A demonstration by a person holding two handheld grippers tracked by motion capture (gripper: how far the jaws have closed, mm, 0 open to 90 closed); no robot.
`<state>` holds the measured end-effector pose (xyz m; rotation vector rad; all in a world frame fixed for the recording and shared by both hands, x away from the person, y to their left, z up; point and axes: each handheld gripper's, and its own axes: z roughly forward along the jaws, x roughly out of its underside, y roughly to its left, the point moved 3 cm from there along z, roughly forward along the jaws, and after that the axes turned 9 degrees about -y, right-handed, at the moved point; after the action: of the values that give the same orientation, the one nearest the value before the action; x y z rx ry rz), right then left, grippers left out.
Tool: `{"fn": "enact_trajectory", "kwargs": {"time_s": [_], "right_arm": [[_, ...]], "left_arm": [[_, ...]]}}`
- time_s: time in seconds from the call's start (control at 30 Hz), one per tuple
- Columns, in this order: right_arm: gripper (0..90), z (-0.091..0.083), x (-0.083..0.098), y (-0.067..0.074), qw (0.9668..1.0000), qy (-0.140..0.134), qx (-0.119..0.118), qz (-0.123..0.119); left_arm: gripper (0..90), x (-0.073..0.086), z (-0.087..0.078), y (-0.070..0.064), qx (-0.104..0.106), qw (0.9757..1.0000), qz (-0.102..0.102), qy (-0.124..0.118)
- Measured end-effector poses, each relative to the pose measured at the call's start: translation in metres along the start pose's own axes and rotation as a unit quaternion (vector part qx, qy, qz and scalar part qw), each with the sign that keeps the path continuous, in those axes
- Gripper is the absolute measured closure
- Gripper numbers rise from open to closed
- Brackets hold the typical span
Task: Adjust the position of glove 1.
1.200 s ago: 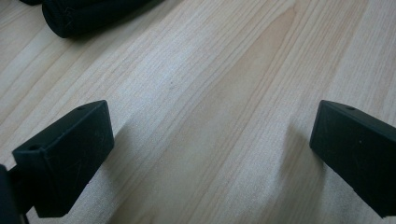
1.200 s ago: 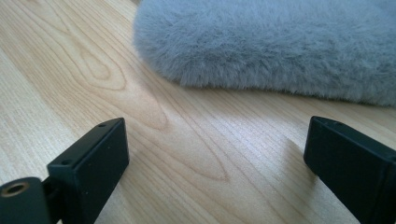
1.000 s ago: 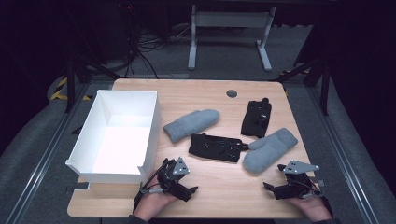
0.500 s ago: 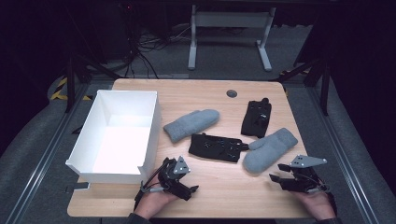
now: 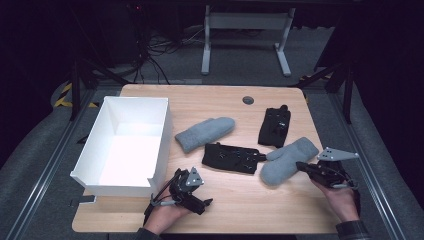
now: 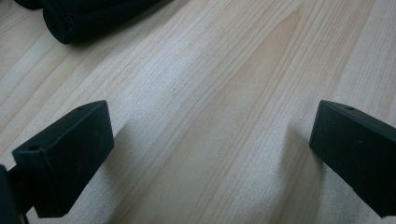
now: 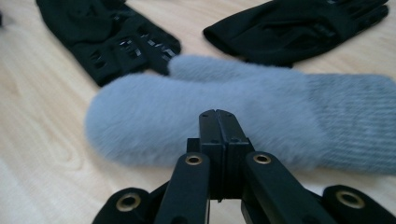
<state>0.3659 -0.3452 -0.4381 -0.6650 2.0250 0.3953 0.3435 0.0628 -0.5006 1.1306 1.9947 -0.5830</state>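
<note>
Right gripper (image 5: 301, 165), jaws just pressed together on nothing, points at the fluffy grey woollen mitten (image 5: 287, 160) near the wooden table's (image 5: 235, 205) right edge. Left gripper (image 5: 202, 202), jaws spread, rests on bare wood left of that mitten, beside the white open box (image 5: 127, 145).

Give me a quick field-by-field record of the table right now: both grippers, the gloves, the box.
left gripper: jaws wide open, nothing between them, low over bare wood near the box's front corner
right gripper: jaws have just closed, pressed together with nothing between them, pointing at the near grey mitten
near fuzzy grey mitten: flat on the table, not gripped
far grey mitten: beside the box
two black gloves: flat, between and behind the mittens
white open-top box: left side, nothing seen inside
</note>
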Motion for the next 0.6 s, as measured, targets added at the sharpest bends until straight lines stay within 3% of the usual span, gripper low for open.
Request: {"fn": "enact_trajectory", "kwargs": {"time_s": [0.43, 0.53, 0.6], "right_arm": [[90.0, 0.027, -0.011, -0.026, 0.9999, 0.011, 0.011, -0.002], [90.0, 0.037, -0.008, -0.03, 0.9996, 0.026, 0.014, -0.002], [90.0, 0.047, -0.002, -0.031, 0.9986, 0.051, 0.01, -0.005]], "left_arm": [[0.2, 0.0, 0.0, 0.0, 0.0, 1.0, -0.001, 0.0], [0.2, 0.0, 0.0, 0.0, 0.0, 1.0, 0.0, 0.001], [0.2, 0.0, 0.0, 0.0, 0.0, 1.0, 0.0, 0.0]]}}
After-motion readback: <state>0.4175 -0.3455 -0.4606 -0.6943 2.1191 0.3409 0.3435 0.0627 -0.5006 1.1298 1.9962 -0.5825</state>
